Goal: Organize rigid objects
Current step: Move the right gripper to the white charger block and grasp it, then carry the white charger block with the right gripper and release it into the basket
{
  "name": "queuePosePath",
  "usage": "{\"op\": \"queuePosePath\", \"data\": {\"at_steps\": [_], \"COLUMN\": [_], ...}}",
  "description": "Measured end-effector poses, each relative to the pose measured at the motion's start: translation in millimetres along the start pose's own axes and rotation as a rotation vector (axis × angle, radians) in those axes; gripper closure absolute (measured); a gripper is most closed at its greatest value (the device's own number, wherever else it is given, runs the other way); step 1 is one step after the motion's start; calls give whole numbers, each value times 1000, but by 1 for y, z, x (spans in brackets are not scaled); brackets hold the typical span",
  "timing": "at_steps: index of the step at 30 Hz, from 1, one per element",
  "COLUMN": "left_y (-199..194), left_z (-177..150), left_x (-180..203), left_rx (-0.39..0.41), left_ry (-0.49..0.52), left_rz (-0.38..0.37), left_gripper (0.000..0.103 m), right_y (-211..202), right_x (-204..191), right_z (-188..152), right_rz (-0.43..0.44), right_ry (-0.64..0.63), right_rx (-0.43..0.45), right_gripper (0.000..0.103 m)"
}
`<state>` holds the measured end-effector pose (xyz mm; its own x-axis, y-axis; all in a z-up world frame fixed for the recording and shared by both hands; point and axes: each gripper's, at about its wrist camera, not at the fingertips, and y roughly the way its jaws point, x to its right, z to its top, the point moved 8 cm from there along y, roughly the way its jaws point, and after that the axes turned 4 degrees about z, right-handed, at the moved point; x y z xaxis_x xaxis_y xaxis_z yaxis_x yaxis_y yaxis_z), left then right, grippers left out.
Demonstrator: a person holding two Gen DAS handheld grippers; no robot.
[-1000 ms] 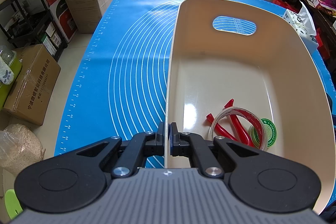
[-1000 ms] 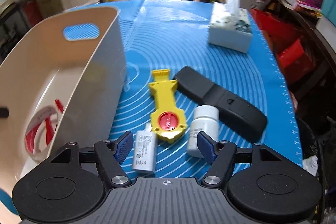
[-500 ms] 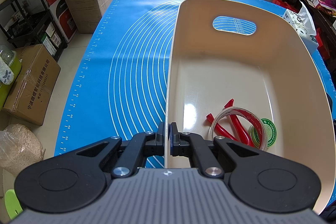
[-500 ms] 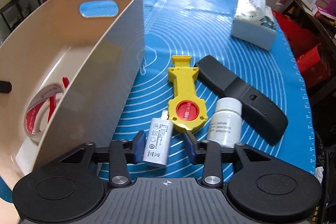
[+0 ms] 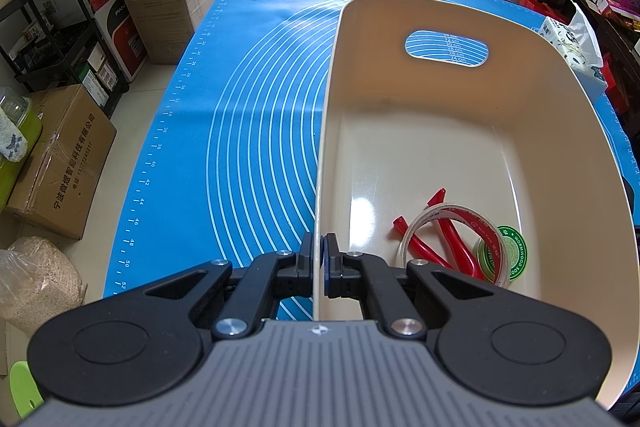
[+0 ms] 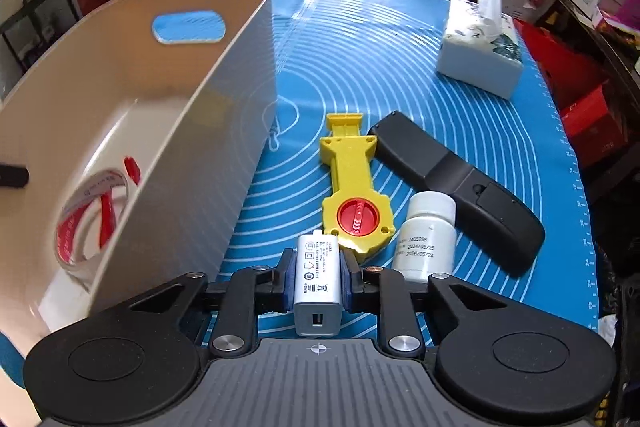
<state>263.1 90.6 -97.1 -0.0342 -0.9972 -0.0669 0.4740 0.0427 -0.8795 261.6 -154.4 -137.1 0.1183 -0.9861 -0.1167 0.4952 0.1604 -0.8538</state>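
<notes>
Blue mat (image 6: 400,67); bin (image 6: 224,131) wall hides tape (image 6: 92,211) partly.

Your left gripper (image 5: 322,255) and right gripper (image 6: 318,277) match: black linkage arms, silver screws, blue finger pads (image 6: 289,281). Each grey ribbed housing carries a small crosshair mark and round black discs.

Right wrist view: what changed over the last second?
The right hand-held gripper moved in from open and shut on the white charger, which now sits between its fingers. Unchanged: the left hand-held gripper stays clamped on the beige bin wall; the tape roll lies inside; the yellow tool, white bottle and black case rest on the blue mat.
</notes>
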Motion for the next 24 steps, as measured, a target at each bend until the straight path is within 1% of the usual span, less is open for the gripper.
{"op": "queuePosePath", "data": {"at_steps": [10, 18, 21, 24], "left_y": [0, 0, 0, 0], "left_z": [0, 0, 0, 0], "left_x": [1, 1, 1, 0], "left_rx": [0, 0, 0, 0], "left_ry": [0, 0, 0, 0], "left_rz": [0, 0, 0, 0], "left_gripper": [98, 98, 98, 98], "right_y": [-28, -77, -93, -105], "right_x": [-1, -14, -26, -41], "right_z": [14, 40, 49, 56], "right_rz": [2, 0, -18, 7], "right_ry": [42, 58, 34, 13], "right_rx": [64, 230, 290, 339], "right_gripper": [71, 71, 71, 71]}}
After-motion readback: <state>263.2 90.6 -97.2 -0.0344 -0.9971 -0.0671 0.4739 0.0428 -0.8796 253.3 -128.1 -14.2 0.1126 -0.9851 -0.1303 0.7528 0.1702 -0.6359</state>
